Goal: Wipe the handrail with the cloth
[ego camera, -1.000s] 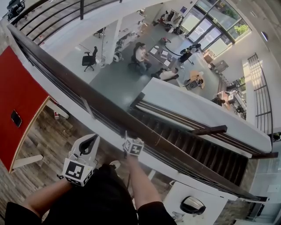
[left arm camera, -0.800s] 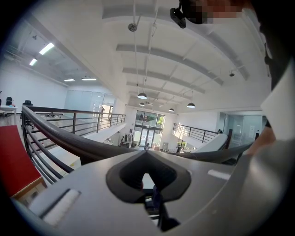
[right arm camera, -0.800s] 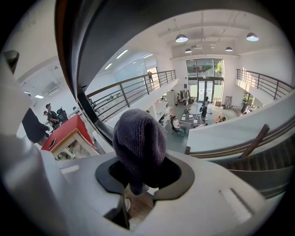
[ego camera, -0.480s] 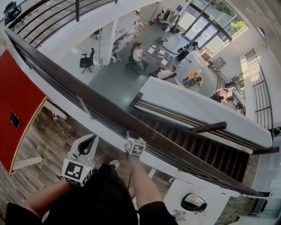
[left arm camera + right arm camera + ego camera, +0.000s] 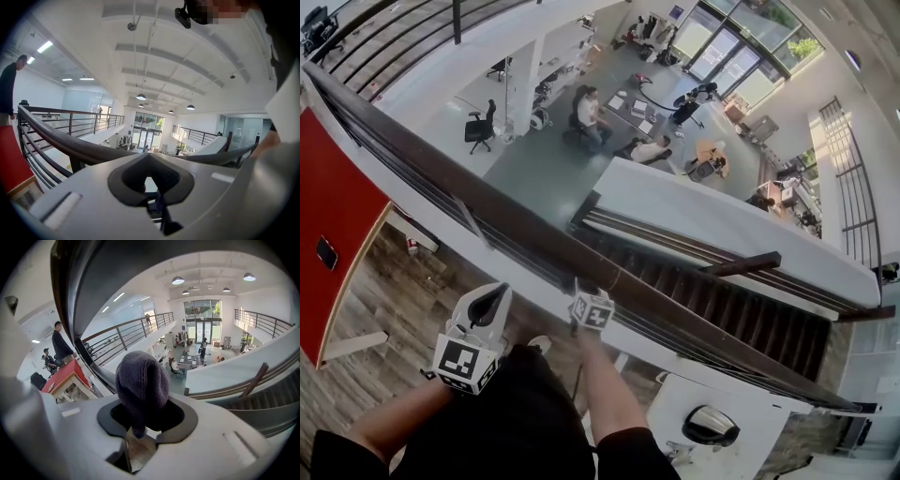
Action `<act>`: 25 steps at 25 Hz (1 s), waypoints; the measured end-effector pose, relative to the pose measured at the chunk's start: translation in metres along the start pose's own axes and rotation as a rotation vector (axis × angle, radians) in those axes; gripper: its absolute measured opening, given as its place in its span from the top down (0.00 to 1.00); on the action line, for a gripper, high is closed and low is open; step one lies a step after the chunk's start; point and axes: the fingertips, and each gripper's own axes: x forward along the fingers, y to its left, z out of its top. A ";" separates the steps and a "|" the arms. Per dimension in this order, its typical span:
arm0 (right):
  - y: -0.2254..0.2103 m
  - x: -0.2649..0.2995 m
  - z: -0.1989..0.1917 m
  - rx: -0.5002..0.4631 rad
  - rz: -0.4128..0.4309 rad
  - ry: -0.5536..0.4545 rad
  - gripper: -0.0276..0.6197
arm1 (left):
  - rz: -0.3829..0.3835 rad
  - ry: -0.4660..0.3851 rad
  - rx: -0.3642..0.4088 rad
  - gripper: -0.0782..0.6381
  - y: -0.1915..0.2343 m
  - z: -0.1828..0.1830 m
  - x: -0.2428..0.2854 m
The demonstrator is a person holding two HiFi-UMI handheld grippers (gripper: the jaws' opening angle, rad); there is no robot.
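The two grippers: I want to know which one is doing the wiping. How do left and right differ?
The right gripper is shut on a dark knitted cloth; the left gripper is shut on nothing. The right gripper is at the handrail's near edge; the left gripper sits back from it. Both are white, carry a marker cube and point toward the rail.

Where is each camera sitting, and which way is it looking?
Head view: on the person's head, facing steeply down over the handrail to the lower floor; both forearms, the left gripper and the right gripper show.
Left gripper view: on the left gripper, facing up along its shut, empty jaws at handrail and ceiling; the person's sleeve shows.
Right gripper view: on the right gripper, facing along jaws shut on the cloth, close by the handrail; no body shows.
Shared: all three see the handrail.
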 end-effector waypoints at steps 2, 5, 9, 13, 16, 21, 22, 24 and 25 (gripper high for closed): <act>-0.006 -0.004 0.001 -0.003 -0.004 -0.003 0.79 | -0.012 -0.009 0.009 0.89 -0.009 0.003 0.003; -0.011 -0.008 0.002 -0.005 -0.005 -0.002 0.79 | -0.021 -0.016 0.021 0.89 -0.017 0.003 0.005; -0.018 -0.011 0.000 -0.006 0.003 -0.003 0.79 | -0.013 -0.013 0.013 0.89 -0.021 0.001 0.007; -0.027 -0.018 -0.001 -0.005 -0.011 -0.009 0.79 | -0.017 -0.014 0.002 0.89 -0.029 -0.002 0.008; -0.037 -0.019 -0.003 0.005 -0.006 -0.019 0.79 | -0.026 -0.017 0.001 0.89 -0.035 -0.002 0.012; -0.055 -0.032 -0.007 0.009 -0.030 -0.024 0.78 | -0.040 -0.024 -0.002 0.89 -0.044 -0.003 0.013; -0.058 -0.034 -0.007 0.010 -0.033 -0.026 0.78 | -0.042 -0.024 -0.002 0.89 -0.046 -0.003 0.013; -0.064 -0.038 -0.008 0.016 -0.037 -0.029 0.78 | -0.051 -0.026 0.001 0.89 -0.050 -0.003 0.014; -0.067 -0.040 -0.009 0.020 -0.040 -0.029 0.78 | -0.056 -0.026 0.003 0.89 -0.053 -0.003 0.014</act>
